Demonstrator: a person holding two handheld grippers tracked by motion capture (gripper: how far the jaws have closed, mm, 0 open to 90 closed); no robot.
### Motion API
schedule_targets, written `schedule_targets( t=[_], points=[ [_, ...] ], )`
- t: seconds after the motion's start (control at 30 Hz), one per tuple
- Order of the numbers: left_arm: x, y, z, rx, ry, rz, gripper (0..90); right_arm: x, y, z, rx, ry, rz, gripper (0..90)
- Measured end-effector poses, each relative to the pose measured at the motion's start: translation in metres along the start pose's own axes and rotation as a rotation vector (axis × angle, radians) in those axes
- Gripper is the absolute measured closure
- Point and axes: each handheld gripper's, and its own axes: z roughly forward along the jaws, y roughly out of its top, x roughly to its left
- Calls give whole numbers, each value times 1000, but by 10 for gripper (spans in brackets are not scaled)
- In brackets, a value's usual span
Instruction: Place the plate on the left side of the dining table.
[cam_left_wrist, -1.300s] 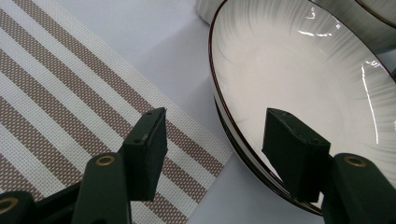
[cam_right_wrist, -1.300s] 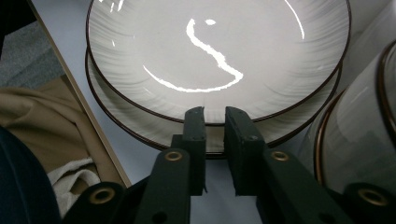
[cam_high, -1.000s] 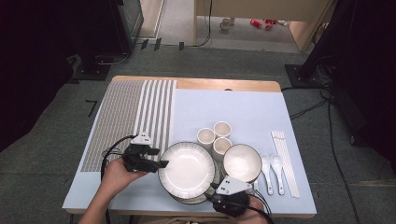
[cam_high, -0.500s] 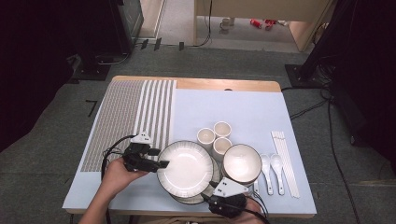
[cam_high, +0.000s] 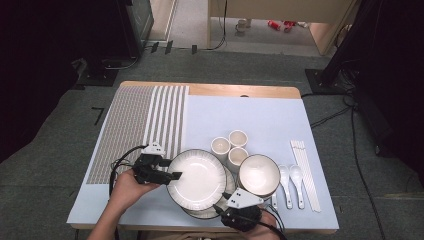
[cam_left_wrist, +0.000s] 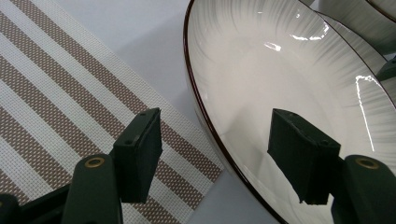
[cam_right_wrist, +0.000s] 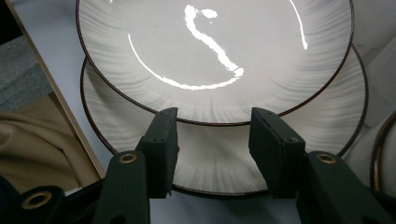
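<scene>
Top plate (cam_high: 196, 179): sits near the front edge of the worktop (cam_high: 260, 120), resting on a second plate (cam_high: 227, 199), shifted left of it so the lower one's rim shows at the right and front.

High view: left gripper (cam_high: 167, 175) at the top plate's left rim, held by the left hand (cam_high: 127, 185); one jaw reaches over the rim onto the plate. Right gripper (cam_high: 220, 206) at the front edge of the stack. Bowl (cam_high: 258, 174) just right of the plates, three cups (cam_high: 231, 146) behind, two spoons (cam_high: 291, 184) and chopsticks (cam_high: 305, 172) further right. Striped placemat (cam_high: 142, 125) to the left.

Left gripper view: jaws straddle the top plate's (cam_left_wrist: 289, 79) dark rim, one over the placemat (cam_left_wrist: 60, 93), one inside the plate. Clear gap on both sides, so released, not clamping.

Right gripper view: jaws apart, have just been opening. Tips at the front edge of the top plate (cam_right_wrist: 215, 51), over the lower plate's (cam_right_wrist: 219, 163) exposed rim. No pad visibly presses on either plate. Released.
</scene>
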Motion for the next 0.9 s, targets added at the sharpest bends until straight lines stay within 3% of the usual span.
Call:
schedule_targets(
  t=[0.53,0.73,0.9],
  points=[
    [0,5,5,11,-5,-11,381,0,3,9,-14,9,1,493],
    [-3,9,7,14,-7,-32,413,-1,5,13,-22,15,4,477],
    [1,12,9,14,-35,-74,430,-1,5,16,-29,21,13,479]
  ],
)
